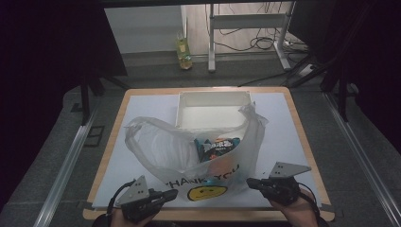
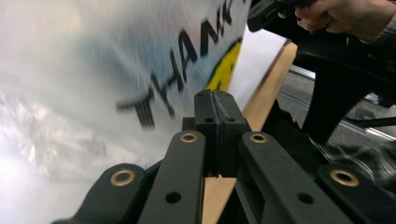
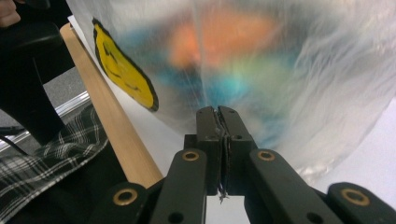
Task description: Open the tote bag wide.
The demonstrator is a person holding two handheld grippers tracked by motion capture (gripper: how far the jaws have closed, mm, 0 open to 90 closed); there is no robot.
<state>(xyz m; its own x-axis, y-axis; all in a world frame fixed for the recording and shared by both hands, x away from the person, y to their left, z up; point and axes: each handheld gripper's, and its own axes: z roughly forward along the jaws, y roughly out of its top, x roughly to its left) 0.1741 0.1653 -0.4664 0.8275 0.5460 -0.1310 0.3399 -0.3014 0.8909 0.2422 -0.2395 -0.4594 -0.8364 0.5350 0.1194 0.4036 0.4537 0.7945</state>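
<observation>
Plastic bag [image 1: 189,146] on the table [image 1: 302,156], near the white box [image 1: 213,111].
Left gripper [image 1: 170,193] and right gripper [image 1: 250,182], both clenched and empty, flank the bag's near edge; a snack packet [image 1: 217,146] lies inside.

The middle of the table [image 1: 288,137] is taken up by the bag [image 1: 189,151], which touches the white box [image 1: 213,109] behind it. Bare surface is left on both sides of the bag. Only a narrow strip is left between the bag and the near edge.
</observation>
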